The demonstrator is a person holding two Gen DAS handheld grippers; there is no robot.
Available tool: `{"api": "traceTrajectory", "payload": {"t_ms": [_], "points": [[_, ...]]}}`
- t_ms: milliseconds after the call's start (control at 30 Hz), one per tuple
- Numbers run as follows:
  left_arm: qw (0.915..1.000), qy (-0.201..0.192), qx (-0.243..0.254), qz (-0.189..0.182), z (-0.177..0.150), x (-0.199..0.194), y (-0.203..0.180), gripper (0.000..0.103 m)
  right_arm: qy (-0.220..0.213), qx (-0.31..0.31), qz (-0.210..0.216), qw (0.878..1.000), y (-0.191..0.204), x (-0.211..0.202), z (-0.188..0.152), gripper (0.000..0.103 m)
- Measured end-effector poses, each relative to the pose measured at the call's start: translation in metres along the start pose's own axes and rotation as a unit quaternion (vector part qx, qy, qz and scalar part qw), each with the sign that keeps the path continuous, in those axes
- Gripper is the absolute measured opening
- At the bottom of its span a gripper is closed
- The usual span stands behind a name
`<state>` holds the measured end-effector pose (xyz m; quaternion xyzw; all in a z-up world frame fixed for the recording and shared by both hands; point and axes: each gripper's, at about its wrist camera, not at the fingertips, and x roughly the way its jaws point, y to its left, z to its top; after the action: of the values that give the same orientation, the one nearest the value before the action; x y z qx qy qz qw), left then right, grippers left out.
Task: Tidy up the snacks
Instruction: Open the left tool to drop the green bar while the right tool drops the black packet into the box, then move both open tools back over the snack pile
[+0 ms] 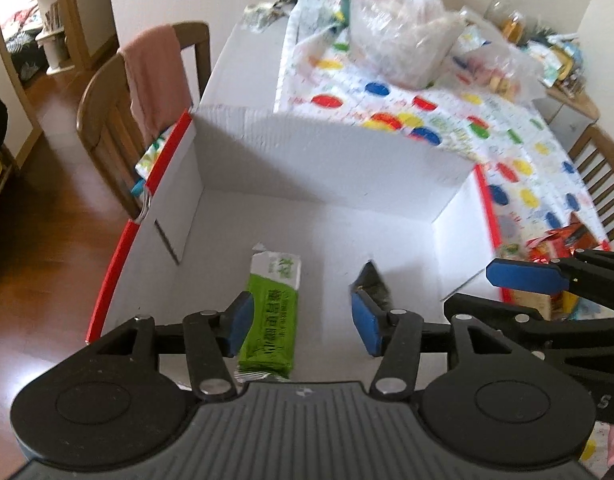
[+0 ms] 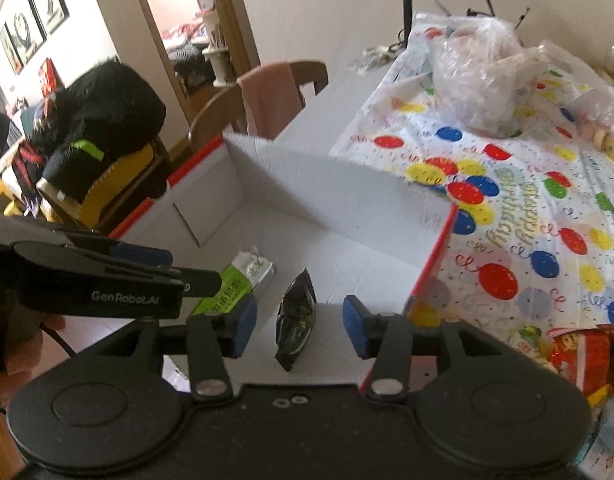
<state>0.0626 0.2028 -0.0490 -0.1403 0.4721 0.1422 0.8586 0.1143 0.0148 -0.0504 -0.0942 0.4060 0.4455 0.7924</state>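
Both grippers, left and right, are held released over the white box; two snacks are deposited inside, green packet and dark packet; red-wrapped snacks remain outside.

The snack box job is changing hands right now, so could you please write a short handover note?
Left gripper: open, empty, over the box.
Right gripper: open, empty, over the box.
In the white red-edged cardboard box: a green-and-white snack bar and a small black foil packet, lying apart on the floor.
Left: red foil snack packs on the balloon-print tablecloth, right of the box.
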Motion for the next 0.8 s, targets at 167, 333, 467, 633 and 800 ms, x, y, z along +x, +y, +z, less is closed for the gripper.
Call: {"api": "traceTrajectory", "payload": {"t_ms": [167,333,467,633,800], "points": [[0.9995,-0.031,0.007,-0.007,-0.002,-0.023,-0.014,0.062,-0.028,0.006,0.007,1.0,-0.007,-0.028,-0.002,0.061],[0.9979,-0.063,0.015,-0.005,-0.006,-0.042,-0.03,0.069,-0.048,0.013,0.017,0.999,-0.016,-0.056,-0.007,0.068],[0.9954,-0.091,0.028,-0.006,-0.013,-0.057,-0.045,0.073,-0.065,0.018,0.015,0.998,-0.027,-0.077,-0.013,0.08],[0.9935,-0.106,0.036,-0.019,-0.018,-0.067,-0.065,0.075,-0.078,0.027,0.007,0.997,-0.043,-0.096,-0.026,0.085],[0.9919,-0.117,0.04,-0.028,-0.025,-0.071,-0.089,0.077,-0.086,0.036,-0.007,0.996,-0.061,-0.116,-0.042,0.094]]}}
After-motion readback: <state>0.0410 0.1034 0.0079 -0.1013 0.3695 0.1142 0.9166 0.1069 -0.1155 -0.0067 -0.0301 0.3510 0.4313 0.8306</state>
